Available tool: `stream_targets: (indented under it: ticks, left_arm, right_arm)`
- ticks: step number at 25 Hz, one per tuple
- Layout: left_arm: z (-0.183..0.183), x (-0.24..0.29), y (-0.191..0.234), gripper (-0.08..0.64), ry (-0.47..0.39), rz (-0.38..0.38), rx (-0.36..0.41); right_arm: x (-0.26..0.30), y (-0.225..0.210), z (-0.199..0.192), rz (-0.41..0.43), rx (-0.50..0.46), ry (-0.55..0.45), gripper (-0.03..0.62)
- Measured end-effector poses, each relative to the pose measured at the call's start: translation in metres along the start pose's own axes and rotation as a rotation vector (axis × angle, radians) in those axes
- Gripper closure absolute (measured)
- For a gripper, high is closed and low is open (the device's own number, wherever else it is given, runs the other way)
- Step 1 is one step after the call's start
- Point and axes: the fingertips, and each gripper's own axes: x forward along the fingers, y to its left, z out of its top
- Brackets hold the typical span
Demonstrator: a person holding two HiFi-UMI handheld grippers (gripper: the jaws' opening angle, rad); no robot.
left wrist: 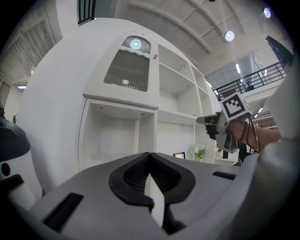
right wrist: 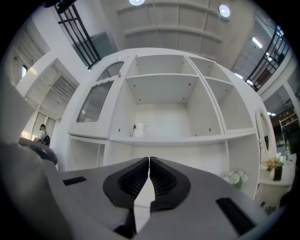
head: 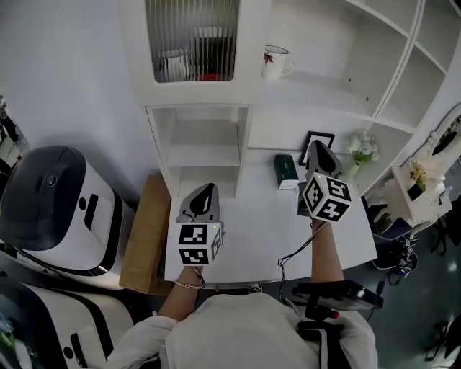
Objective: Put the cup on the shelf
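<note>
cup standing on the shelf, both grippers closed and empty

the white cup (head: 276,62) with a red leaf mark is standing upright on the white shelf (head: 324,94), its handle pointing right, just beside the ribbed glass door (head: 191,39). both grippers are hovering lower down over the white table (head: 259,230), well apart from the cup. the left gripper (head: 207,190) is keeping its jaws pressed together on nothing. the right gripper (head: 318,148) is doing likewise, near a dark green box (head: 286,170) and white flowers (head: 362,149).

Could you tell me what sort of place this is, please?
Probably a home-style set inside a large hall: white shelf unit holding a white ceramic mug, high ceiling lights, black balcony railings.
</note>
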Motion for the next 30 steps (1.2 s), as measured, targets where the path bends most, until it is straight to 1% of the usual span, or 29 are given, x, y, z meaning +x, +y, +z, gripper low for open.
stream_targets:
  ticks: [2, 4, 6, 9, 12, 14, 18, 22, 25, 29, 30]
  left_arm:
    - [-0.009, 0.003, -0.005, 0.552, 0.013, -0.014, -0.021]
    - [-0.017, 0.007, -0.011, 0.552, 0.025, -0.029, -0.040]
    - [-0.024, 0.010, -0.018, 0.552, 0.031, -0.043, -0.054]
    - [-0.031, 0.013, -0.026, 0.552, 0.021, -0.044, -0.077]
    - [-0.032, 0.020, -0.035, 0.552, 0.001, -0.029, -0.082]
    - [-0.031, 0.025, -0.041, 0.552, -0.002, -0.014, -0.074]
    - [-0.029, 0.036, -0.059, 0.552, 0.011, 0.004, -0.055]
    - [-0.023, 0.043, -0.074, 0.552, 0.002, 0.017, -0.002]
    - [-0.019, 0.047, -0.083, 0.552, 0.007, 0.026, 0.014]
    - [-0.009, 0.052, -0.098, 0.552, 0.002, 0.016, 0.068]
    - [-0.008, 0.053, -0.102, 0.552, 0.001, 0.015, 0.071]
  right_arm:
    - [-0.013, -0.001, -0.023, -0.024, 0.050, 0.023, 0.565]
    - [-0.025, -0.004, -0.042, -0.047, 0.079, 0.038, 0.566]
    - [-0.039, -0.006, -0.056, -0.061, 0.076, 0.047, 0.566]
    - [-0.058, -0.008, -0.073, -0.049, 0.056, 0.058, 0.566]
    - [-0.075, -0.017, -0.085, -0.047, 0.040, 0.031, 0.568]
    - [-0.083, -0.024, -0.095, -0.052, 0.022, 0.013, 0.568]
    - [-0.085, -0.038, -0.116, -0.008, 0.043, 0.073, 0.568]
    - [-0.077, -0.048, -0.113, 0.055, 0.058, 0.088, 0.568]
    - [-0.067, -0.052, -0.107, 0.085, 0.061, 0.092, 0.568]
    - [-0.063, -0.056, -0.104, 0.096, 0.053, 0.115, 0.568]
    - [-0.064, -0.058, -0.105, 0.097, 0.051, 0.123, 0.568]
